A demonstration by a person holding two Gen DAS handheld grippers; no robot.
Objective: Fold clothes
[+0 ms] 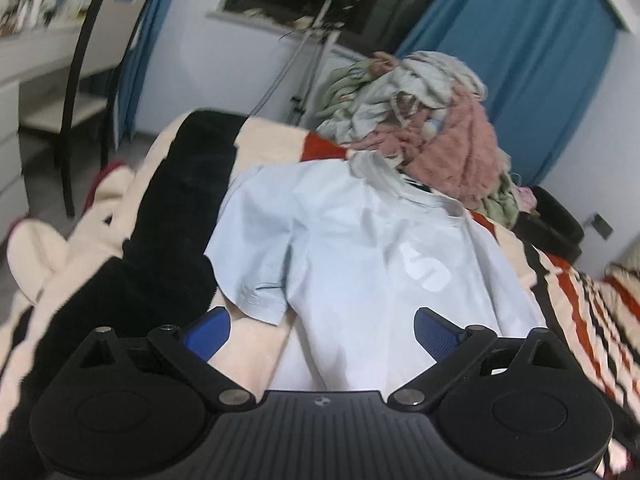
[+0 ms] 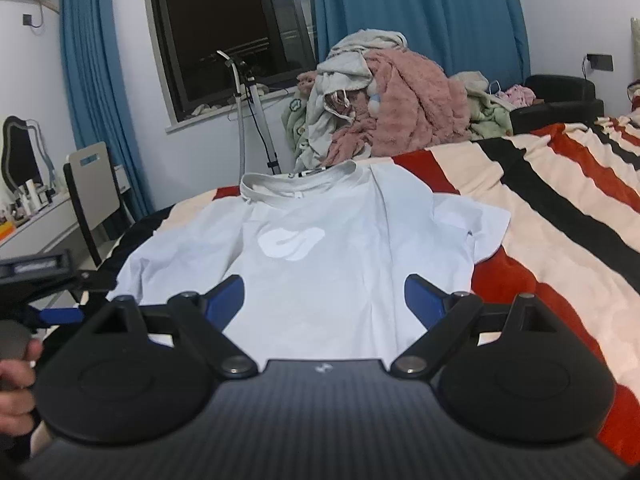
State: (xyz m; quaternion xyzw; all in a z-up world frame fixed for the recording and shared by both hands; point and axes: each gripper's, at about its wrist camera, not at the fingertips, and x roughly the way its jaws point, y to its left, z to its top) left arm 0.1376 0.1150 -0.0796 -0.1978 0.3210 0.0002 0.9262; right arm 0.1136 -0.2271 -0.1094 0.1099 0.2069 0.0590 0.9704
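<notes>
1. The pale blue T-shirt (image 2: pixel 320 248) lies face up and spread flat on the bed's striped blanket (image 2: pixel 560 208), collar toward the window, with a white logo (image 2: pixel 290 244) on the chest. A pile of unfolded clothes (image 2: pixel 384 108) sits just beyond the collar.
2. By the look of it, the shirt is thin, light knit: soft, limp, with no stiffness at all. It should drape from any pinch point and drag wrinkles across the fleecy blanket (which likely grips it a little).
3. The best holds are probably the edges: a sleeve hem (image 1: pixel 256 300), the shoulder seam, or the bottom hem corners, pinched through both layers so front and back travel together.
4. The left hand-held gripper (image 1: pixel 322 330) hovers low over the shirt's left side near the short sleeve, its blue pads spread wide, pinching nothing.
5. The right hand-held gripper (image 2: pixel 324 298) is aimed along the shirt's midline from the hem end, tilted slightly down, fingers likewise spread and empty.
6. In the right wrist view the left device shows at the lower left edge, with a person's hand (image 2: pixel 16 384) on it.
</notes>
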